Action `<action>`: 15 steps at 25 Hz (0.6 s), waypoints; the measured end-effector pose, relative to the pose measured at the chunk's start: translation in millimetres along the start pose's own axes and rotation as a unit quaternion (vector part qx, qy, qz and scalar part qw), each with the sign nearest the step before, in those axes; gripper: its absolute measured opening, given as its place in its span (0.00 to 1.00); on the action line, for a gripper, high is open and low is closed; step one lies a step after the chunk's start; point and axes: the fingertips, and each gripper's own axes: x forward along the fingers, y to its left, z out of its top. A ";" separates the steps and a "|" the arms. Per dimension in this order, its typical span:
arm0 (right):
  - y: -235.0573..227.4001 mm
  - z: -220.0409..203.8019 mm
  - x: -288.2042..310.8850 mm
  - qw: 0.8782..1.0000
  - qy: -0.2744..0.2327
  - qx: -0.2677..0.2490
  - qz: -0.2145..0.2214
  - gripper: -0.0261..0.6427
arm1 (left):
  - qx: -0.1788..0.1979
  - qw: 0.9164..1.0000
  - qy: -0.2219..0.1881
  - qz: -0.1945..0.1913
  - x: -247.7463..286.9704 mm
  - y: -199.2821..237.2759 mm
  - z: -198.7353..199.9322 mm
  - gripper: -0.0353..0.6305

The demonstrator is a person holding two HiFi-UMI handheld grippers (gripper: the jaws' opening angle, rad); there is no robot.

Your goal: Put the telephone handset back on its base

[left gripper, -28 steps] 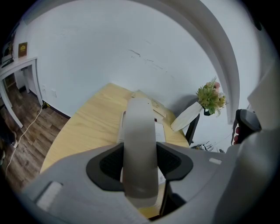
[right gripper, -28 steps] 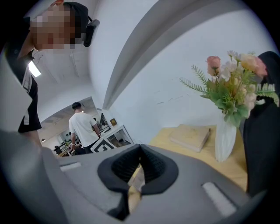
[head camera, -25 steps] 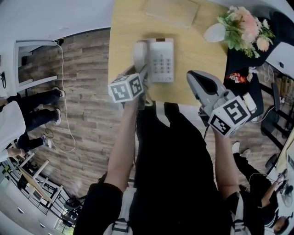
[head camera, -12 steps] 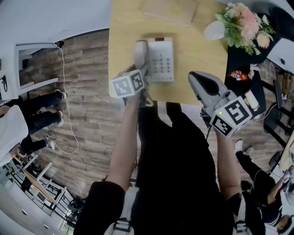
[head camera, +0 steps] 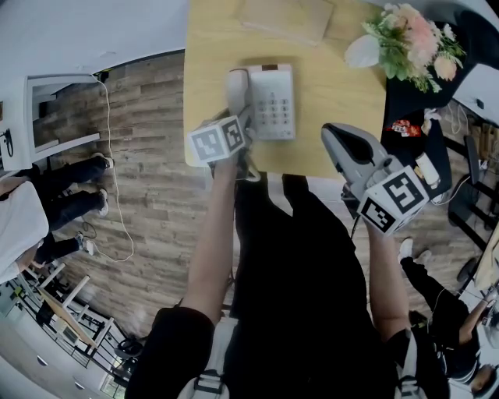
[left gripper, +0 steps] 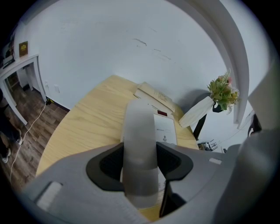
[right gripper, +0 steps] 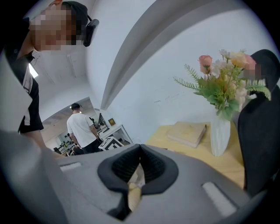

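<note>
Spanning the upper middle of the head view: light wooden table (head camera: 343, 101), with plank floor (head camera: 148, 179) to its left.

Telephone base (head camera: 273, 101): white, keypad facing up, near the table's front edge, left of centre.

Handset (head camera: 236, 87): pale, lying lengthwise along the base's left side, over the cradle. No view shows whether it is fully seated.

Left gripper (head camera: 242, 125): reaches in from the near edge of the table, with its marker cube just in front of the base. In the left gripper view the jaws stand part open, one dark pad on each side of the handset (left gripper: 139, 144), pressed to its flanks. The handset runs straight out between them towards the wall, and a strip of the base shows past its right edge.

Right gripper (head camera: 335, 131): held over the table's front edge, to the right of the base and apart from it. In the right gripper view the jaws (right gripper: 139, 164) are together, the pads meet, and nothing is between them.

Book (head camera: 284, 17): flat at the far edge of the table, beyond the base.

Vase of flowers (head camera: 413, 43): white vase with pink and green blooms, at the table's far right corner, well apart from the telephone.
</note>
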 end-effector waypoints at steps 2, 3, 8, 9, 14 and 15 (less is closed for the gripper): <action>0.3 -1.5 -1.2 1.000 0.001 0.003 -0.001 0.04 | 0.000 1.000 0.001 0.000 0.7 0.1 -0.2 0.39; 0.4 -2.2 -1.5 1.000 0.001 0.003 -0.001 0.04 | 0.001 1.000 0.001 -0.001 1.2 0.1 -0.3 0.39; 0.0 -4.6 -2.6 1.000 0.003 0.006 -0.001 0.04 | 0.000 1.000 -0.002 -0.004 2.9 0.4 -0.5 0.39; 0.3 -4.7 -2.7 1.000 0.003 0.007 -0.001 0.04 | 0.000 1.000 -0.002 -0.003 3.1 0.5 -0.5 0.39; 0.4 -5.8 -2.8 1.000 0.002 0.011 -0.002 0.04 | 0.005 1.000 0.002 0.003 3.8 2.3 -1.5 0.39; 0.4 -6.2 -2.8 1.000 0.002 0.013 -0.002 0.04 | 0.007 1.000 0.003 0.005 4.2 2.5 -1.7 0.39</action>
